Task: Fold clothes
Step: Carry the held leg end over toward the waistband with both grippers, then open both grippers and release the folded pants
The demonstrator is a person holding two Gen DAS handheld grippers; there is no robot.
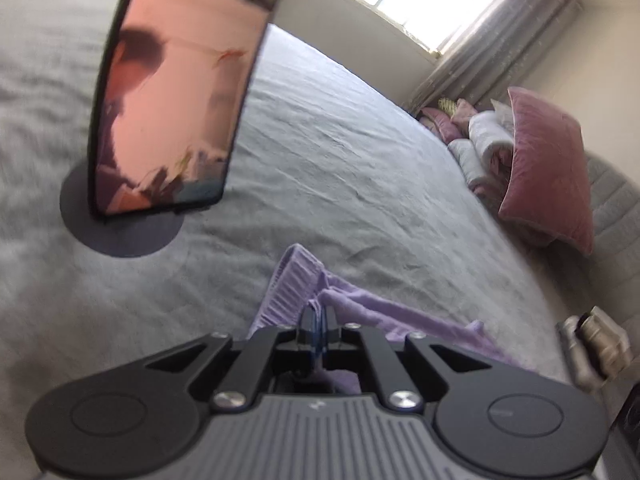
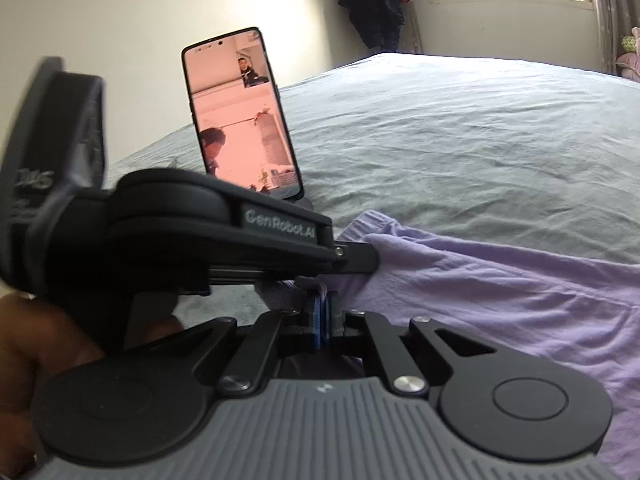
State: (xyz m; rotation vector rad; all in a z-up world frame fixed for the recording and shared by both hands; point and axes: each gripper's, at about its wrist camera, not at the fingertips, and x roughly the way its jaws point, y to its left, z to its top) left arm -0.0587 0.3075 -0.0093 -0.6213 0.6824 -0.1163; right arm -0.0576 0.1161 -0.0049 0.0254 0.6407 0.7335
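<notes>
A lilac garment (image 2: 500, 292) lies on the grey bedsheet (image 2: 440, 140); its ribbed hem shows in the left wrist view (image 1: 288, 292). My left gripper (image 1: 318, 314) is shut on a fold of the lilac garment near that hem. My right gripper (image 2: 322, 300) is shut on the garment's edge too, just below the left gripper's body (image 2: 224, 224), which crosses the right wrist view. The two grippers sit close together at the same corner of the cloth.
A phone (image 2: 242, 116) stands upright on a round dark base (image 1: 120, 224) on the bed, just beyond the grippers. Pink and white pillows (image 1: 540, 168) pile at the bed's far right. Dark clothes (image 2: 376, 0) hang in the corner by the window.
</notes>
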